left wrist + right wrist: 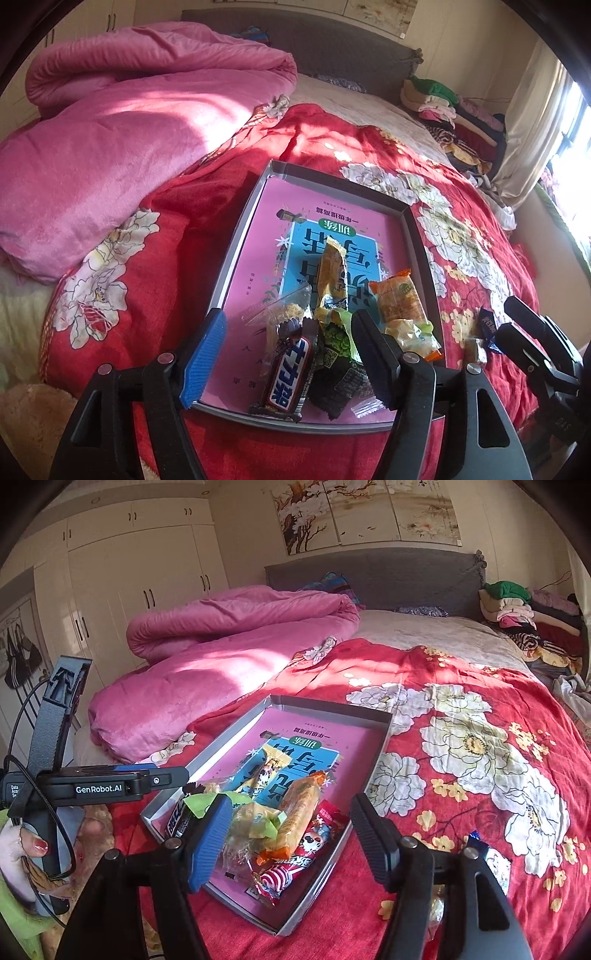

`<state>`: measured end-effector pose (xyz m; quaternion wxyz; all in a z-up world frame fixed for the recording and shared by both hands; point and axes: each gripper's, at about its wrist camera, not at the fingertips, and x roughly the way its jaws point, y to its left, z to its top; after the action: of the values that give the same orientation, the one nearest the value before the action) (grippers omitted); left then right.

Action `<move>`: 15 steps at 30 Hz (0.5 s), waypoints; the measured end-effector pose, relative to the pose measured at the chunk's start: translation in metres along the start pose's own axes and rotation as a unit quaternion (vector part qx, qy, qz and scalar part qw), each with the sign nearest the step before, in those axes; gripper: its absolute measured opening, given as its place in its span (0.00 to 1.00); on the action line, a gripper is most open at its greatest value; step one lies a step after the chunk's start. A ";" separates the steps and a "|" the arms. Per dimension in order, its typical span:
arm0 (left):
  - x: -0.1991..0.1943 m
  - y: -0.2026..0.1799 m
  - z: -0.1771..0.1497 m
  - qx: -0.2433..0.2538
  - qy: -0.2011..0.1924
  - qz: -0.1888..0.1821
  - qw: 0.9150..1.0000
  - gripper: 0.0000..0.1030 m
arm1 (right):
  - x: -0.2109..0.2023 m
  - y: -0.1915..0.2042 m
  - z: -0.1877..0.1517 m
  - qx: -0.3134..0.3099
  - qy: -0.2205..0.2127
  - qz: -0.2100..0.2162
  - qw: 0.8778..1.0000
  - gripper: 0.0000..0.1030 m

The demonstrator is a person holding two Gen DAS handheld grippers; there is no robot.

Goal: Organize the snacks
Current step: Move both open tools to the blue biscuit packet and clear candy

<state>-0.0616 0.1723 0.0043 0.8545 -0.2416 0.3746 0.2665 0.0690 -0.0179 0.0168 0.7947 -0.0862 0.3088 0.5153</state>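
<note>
A shallow grey box (236, 236) with a pink book cover inside lies on the red floral bedspread; it also shows in the right wrist view (384, 734). Several snacks lie at its near end: a Snickers bar (286, 376), a yellow packet (332, 273), an orange packet (400, 301), and a red-and-white candy packet (314, 845). My left gripper (288, 354) is open, just above the snack pile. My right gripper (291, 830) is open over the box's near right corner. A blue wrapped candy (495, 860) lies on the bedspread to the right, also in the left wrist view (489, 328).
A rolled pink quilt (229, 650) lies at the back left of the bed. Folded clothes (517, 609) are stacked at the headboard's right. A wardrobe (140, 572) stands behind on the left. The red floral bedspread (480, 738) stretches to the right of the box.
</note>
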 end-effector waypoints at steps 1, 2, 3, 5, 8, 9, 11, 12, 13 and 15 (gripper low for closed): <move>-0.002 0.000 0.000 0.000 -0.004 -0.001 1.000 0.70 | -0.003 -0.003 0.001 0.004 -0.003 -0.002 1.000 0.64; -0.004 0.000 0.001 -0.002 -0.008 -0.003 1.000 0.70 | -0.006 -0.006 0.002 0.007 -0.005 -0.006 1.000 0.65; -0.006 0.000 0.001 -0.003 -0.011 -0.005 1.000 0.70 | -0.009 -0.009 0.002 0.010 -0.008 -0.010 1.000 0.65; -0.009 0.001 0.002 -0.006 -0.017 -0.013 1.000 0.70 | -0.016 -0.016 0.003 0.017 -0.013 -0.019 1.000 0.65; -0.015 -0.002 0.003 -0.007 -0.023 -0.029 0.999 0.70 | -0.028 -0.026 0.003 0.025 -0.020 -0.033 0.999 0.67; -0.018 -0.003 0.004 -0.005 -0.027 -0.033 0.999 0.70 | -0.032 -0.030 0.003 0.028 -0.023 -0.039 0.999 0.67; -0.021 -0.006 0.004 -0.002 -0.029 -0.038 0.999 0.70 | -0.041 -0.038 0.004 0.034 -0.029 -0.048 0.998 0.68; -0.022 -0.008 0.004 -0.001 -0.029 -0.042 0.999 0.70 | -0.045 -0.043 0.004 0.040 -0.032 -0.052 0.997 0.68; -0.024 -0.010 0.004 0.000 -0.030 -0.045 0.999 0.70 | -0.049 -0.048 0.003 0.046 -0.034 -0.055 0.997 0.69; -0.026 -0.015 0.004 0.005 -0.030 -0.048 0.998 0.70 | -0.057 -0.058 0.002 0.059 -0.040 -0.064 0.995 0.69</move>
<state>-0.0651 0.1566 0.0296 0.8785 -0.2471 0.3377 0.2306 0.1045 -0.0866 0.0410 0.8413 -0.0380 0.3010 0.4475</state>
